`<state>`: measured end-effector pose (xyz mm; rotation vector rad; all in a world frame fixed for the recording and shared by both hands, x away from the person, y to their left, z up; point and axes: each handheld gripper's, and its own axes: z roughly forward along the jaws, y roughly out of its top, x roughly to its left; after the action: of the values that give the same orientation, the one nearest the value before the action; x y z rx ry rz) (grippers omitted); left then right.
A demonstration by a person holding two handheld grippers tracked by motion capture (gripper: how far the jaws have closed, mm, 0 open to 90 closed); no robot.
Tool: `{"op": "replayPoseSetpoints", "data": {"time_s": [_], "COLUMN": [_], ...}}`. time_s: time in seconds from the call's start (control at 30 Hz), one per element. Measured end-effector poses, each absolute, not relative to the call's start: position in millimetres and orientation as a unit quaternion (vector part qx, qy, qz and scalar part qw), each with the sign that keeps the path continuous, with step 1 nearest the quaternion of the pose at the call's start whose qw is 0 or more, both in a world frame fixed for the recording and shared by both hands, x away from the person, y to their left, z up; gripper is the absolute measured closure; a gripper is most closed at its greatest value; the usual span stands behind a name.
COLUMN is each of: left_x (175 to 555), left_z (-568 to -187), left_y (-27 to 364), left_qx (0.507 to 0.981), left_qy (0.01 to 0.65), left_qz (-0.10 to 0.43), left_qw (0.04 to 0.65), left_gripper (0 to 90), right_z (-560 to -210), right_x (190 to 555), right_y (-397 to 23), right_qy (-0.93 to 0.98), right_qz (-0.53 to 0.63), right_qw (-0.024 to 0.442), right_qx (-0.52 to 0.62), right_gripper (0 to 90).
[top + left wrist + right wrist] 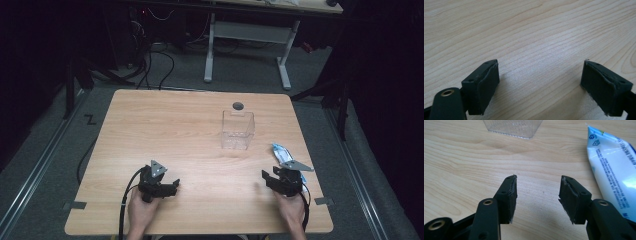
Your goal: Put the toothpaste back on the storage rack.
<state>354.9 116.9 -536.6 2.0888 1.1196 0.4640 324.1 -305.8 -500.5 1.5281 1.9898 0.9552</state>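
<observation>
Hovering right gripper (537,195): jaws partly apart, empty, lower centre.
Left gripper (540,82): wide, empty.
Risk: wipes packet (614,170), right edge, may slide off sideways.

Both hands rest low, left gripper (172,186) and right gripper (266,178) (narrower gap) with jaws parted, empty.

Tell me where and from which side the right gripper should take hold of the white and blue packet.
Grip the packet across its narrow width, near the middle of its length rather than at a sealed end. It lies flat on the table, long and slim, just beside the right gripper, whose jaws stand open with nothing between them. Coming down from above, jaws straddling the long edges, probably suits best.
</observation>
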Motion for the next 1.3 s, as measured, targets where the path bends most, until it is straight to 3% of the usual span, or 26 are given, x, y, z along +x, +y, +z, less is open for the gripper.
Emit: {"op": "replayPoseSetpoints", "data": {"time_s": [0.33, 0.67, 1.3], "left_x": [354.9, 354.9, 354.9], "left_z": [-536.6, -536.6, -536.6], "left_y": [116.9, 116.9, 116.8], "left_qx": [0.809, 0.809, 0.808], "left_qy": [0.433, 0.433, 0.433], "left_qz": [0.18, 0.18, 0.18], "left_qw": [0.355, 0.355, 0.355], "left_gripper": [15.4, 15.4, 15.4], "right_z": [-482.9, -467.4, -454.1], "right_x": [311.8, 314.9, 360.6], "right_y": [-316.6, -336.5, -371.4], "right_qy": [0.709, 0.703, 0.716], "right_qz": [0.364, 0.365, 0.321], "right_qw": [0.262, 0.274, 0.252], "right_qx": [0.545, 0.545, 0.566], "right_gripper": [54.1, 53.4, 52.7]}}
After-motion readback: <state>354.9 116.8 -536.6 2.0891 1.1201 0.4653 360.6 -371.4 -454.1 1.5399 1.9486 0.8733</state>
